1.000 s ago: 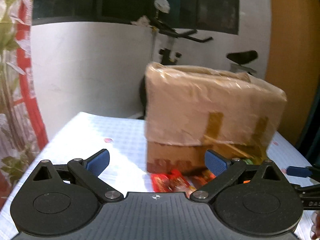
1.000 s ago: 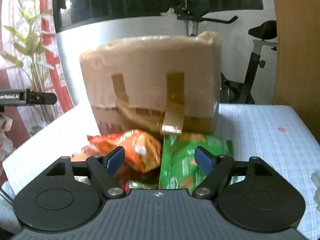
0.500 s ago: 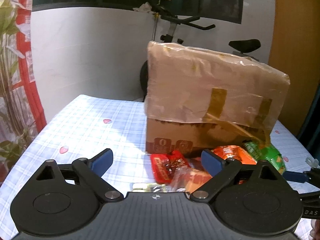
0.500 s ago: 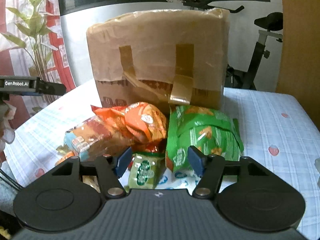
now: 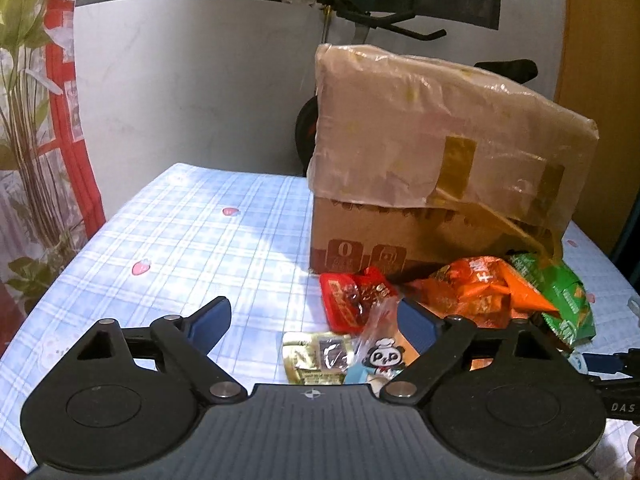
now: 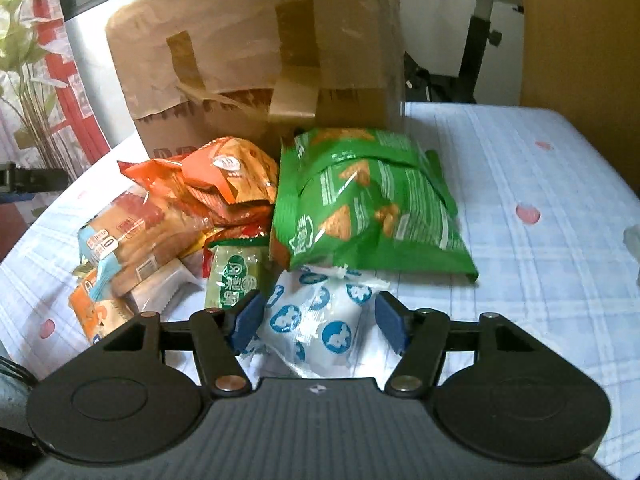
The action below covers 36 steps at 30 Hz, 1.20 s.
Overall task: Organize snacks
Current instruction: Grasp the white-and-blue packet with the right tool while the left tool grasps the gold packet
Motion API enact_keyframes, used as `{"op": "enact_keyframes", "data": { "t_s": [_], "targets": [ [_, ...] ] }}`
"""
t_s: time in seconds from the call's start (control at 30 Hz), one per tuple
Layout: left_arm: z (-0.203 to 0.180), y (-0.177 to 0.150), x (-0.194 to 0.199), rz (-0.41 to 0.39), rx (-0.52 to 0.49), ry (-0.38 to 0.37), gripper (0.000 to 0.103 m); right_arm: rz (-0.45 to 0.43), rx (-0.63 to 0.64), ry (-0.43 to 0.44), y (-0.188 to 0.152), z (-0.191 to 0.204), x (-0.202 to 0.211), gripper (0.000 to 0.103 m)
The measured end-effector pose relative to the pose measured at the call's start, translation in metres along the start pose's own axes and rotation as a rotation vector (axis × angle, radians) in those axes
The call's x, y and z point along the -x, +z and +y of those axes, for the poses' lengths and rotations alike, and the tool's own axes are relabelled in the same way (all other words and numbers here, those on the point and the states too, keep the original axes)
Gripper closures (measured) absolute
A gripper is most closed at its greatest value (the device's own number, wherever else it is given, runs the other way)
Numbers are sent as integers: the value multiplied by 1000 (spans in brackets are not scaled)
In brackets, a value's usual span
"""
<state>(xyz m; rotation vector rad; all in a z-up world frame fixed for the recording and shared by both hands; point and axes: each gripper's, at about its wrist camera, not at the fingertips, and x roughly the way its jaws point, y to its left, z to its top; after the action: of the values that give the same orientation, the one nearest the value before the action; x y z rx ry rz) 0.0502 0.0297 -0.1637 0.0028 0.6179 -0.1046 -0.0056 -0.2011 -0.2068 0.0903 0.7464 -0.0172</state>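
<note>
A pile of snack bags lies before a taped cardboard box (image 5: 440, 160) on the checked tablecloth. My left gripper (image 5: 314, 318) hovers over the pile's left end with its jaws closing. A gold sachet (image 5: 316, 356) and a panda-print packet (image 5: 384, 354) lie under the gap, untouched, with a red packet (image 5: 352, 296) just beyond. My right gripper (image 6: 319, 316) straddles a white packet with blue prints (image 6: 320, 320); its pads do not press on it. Ahead of it lie a green chip bag (image 6: 368, 204), an orange bag (image 6: 224, 172) and a small green packet (image 6: 234, 276).
Biscuit packs (image 6: 132, 236) lie at the pile's left. The blue checked tablecloth (image 5: 180, 240) stretches left of the box and also right of the green bag. An exercise bike (image 6: 480, 20) stands behind the table, and a plant (image 5: 24, 120) stands beside its left edge.
Both grippers have sunk toward the pile and tipped downward. The right jaws have narrowed and the white packet now lies between them. The left jaws have narrowed a little.
</note>
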Motion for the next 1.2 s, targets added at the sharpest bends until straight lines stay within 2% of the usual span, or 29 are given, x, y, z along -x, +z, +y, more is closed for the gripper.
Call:
{"op": "enact_keyframes", "data": {
  "t_s": [0.5,0.63,0.7,0.77,0.93,1.07,1.2],
  "targets": [
    [12,-6,-5,32,32,21,13,9,31,-9,5,7,-12,37],
    [13,-9,-6,41,36,20,13,37,84,-47,1,6,-13,40],
    [14,-9,-7,45,41,22,13,28,72,-48,-1,3,-10,41],
    [15,-10,-9,52,45,22,13,20,77,-52,-2,1,-9,49],
    [16,-17,-15,84,47,14,13,-14,121,-58,-4,1,-10,51],
    [25,-24,-24,141,80,19,20,-44,152,-66,-8,3,-12,51],
    [32,-28,-32,174,96,31,21,-73,165,-68,-14,3,-12,51]
  ]
}}
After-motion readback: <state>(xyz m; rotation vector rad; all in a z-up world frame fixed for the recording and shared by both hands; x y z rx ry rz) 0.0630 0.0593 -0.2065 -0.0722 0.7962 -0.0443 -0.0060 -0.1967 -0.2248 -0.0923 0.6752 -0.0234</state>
